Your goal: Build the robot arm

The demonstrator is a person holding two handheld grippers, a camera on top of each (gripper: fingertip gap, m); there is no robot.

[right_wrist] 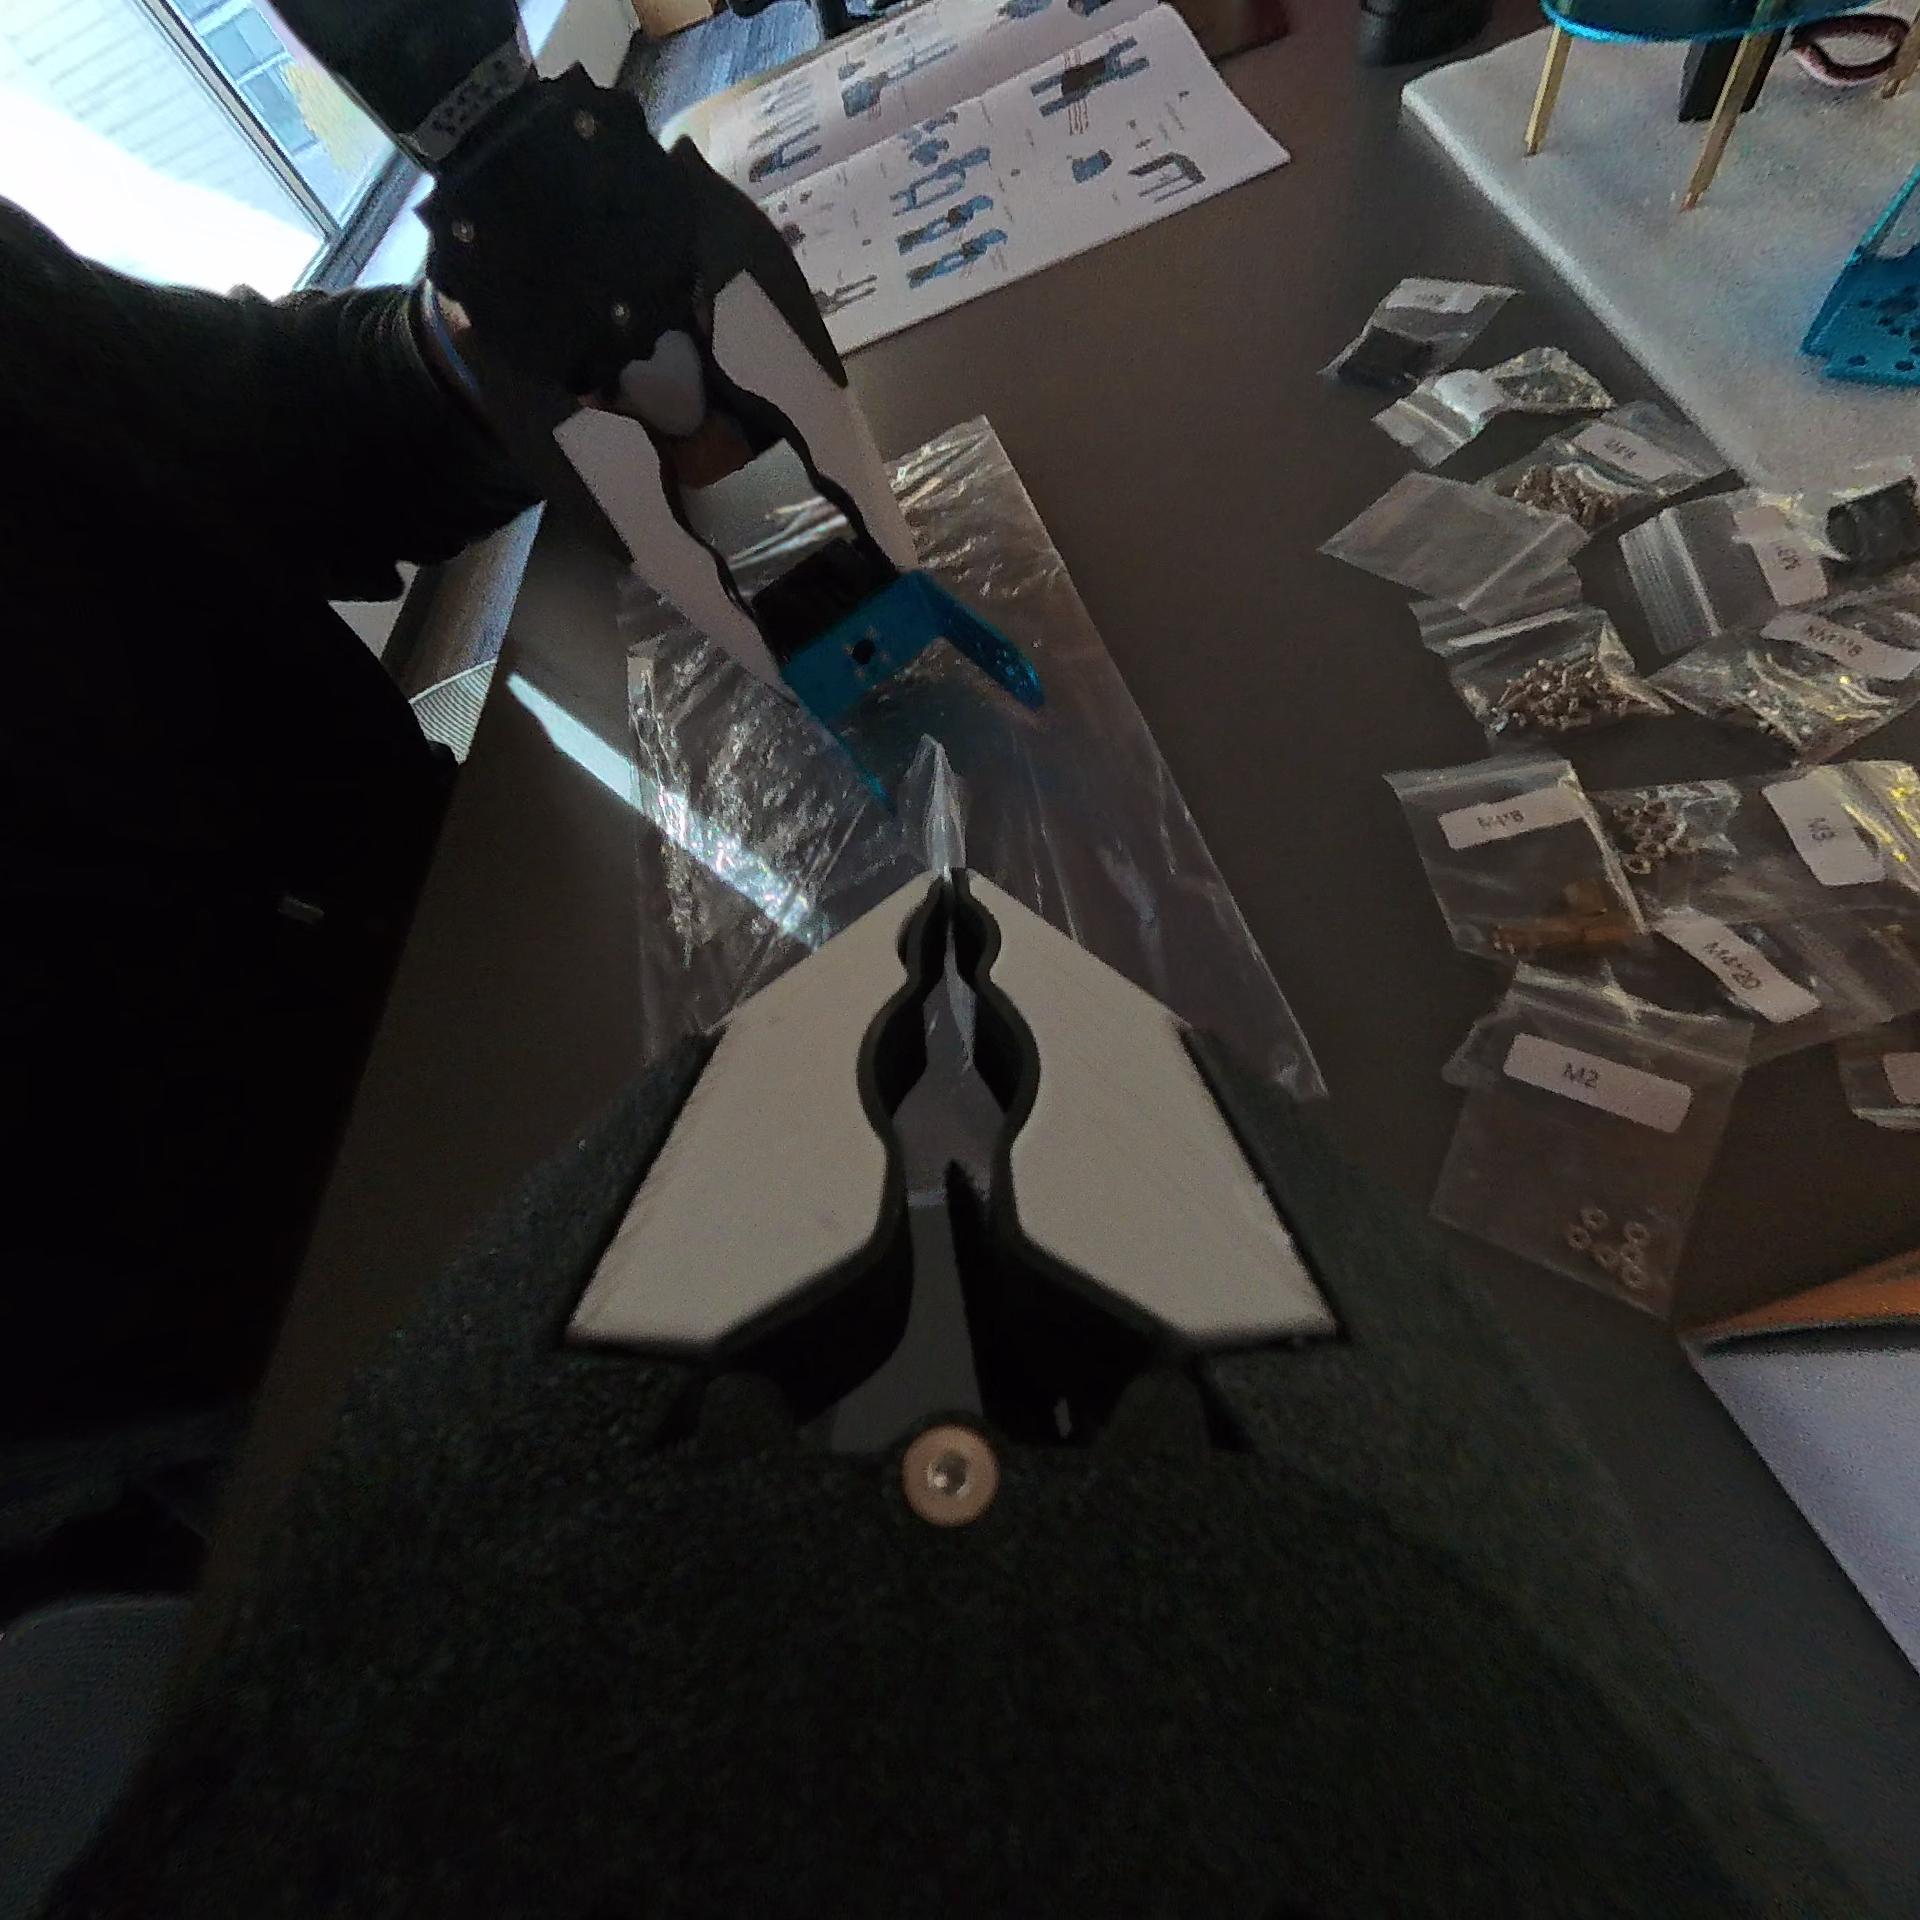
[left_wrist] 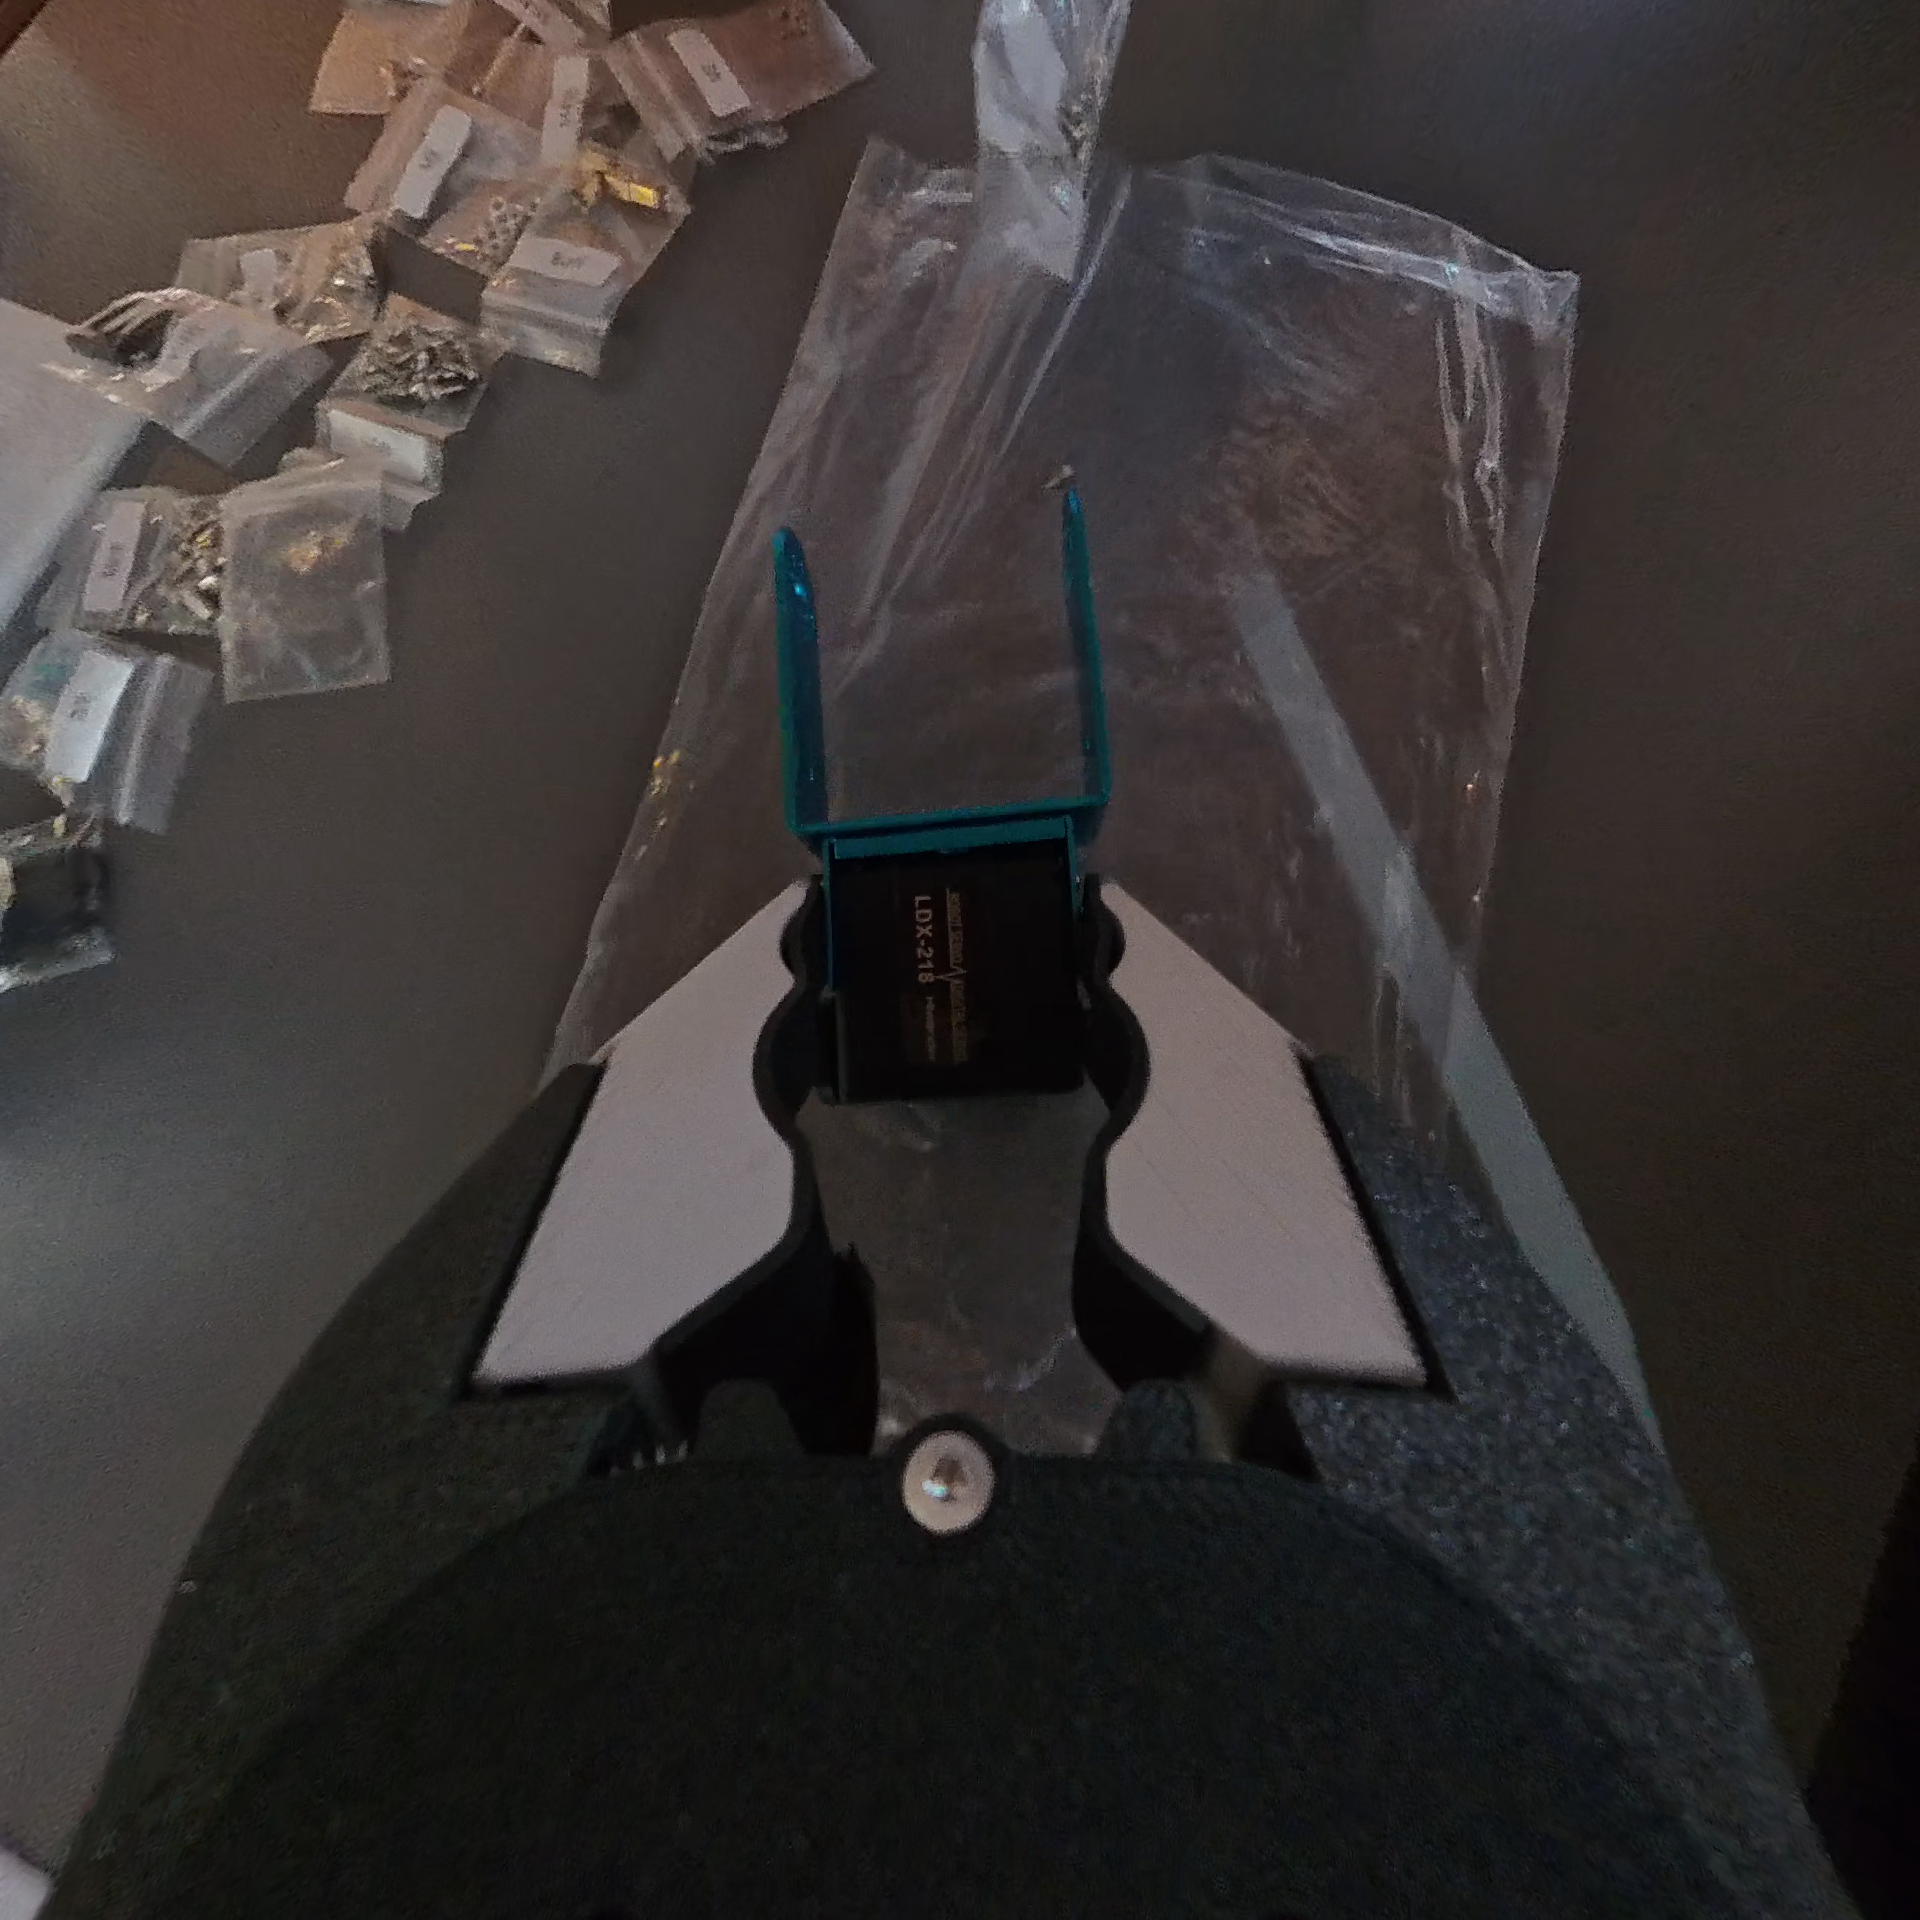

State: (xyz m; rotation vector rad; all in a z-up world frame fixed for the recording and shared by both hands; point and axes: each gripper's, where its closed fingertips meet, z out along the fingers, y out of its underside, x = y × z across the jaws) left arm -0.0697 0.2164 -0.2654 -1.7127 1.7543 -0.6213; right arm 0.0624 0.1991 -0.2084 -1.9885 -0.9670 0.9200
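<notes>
Left gripper clamps a black servo block in a blue bracket; right gripper is pressed together on a pinch of the clear plastic bag.

The pinch seems to lift the film beneath and ahead of the bracket. Small parts bags lie right of the right tongs; their contents are blurred, and the servo's far end is hidden.

left tongs spread partway and gripping; right tongs pinched together.
</notes>
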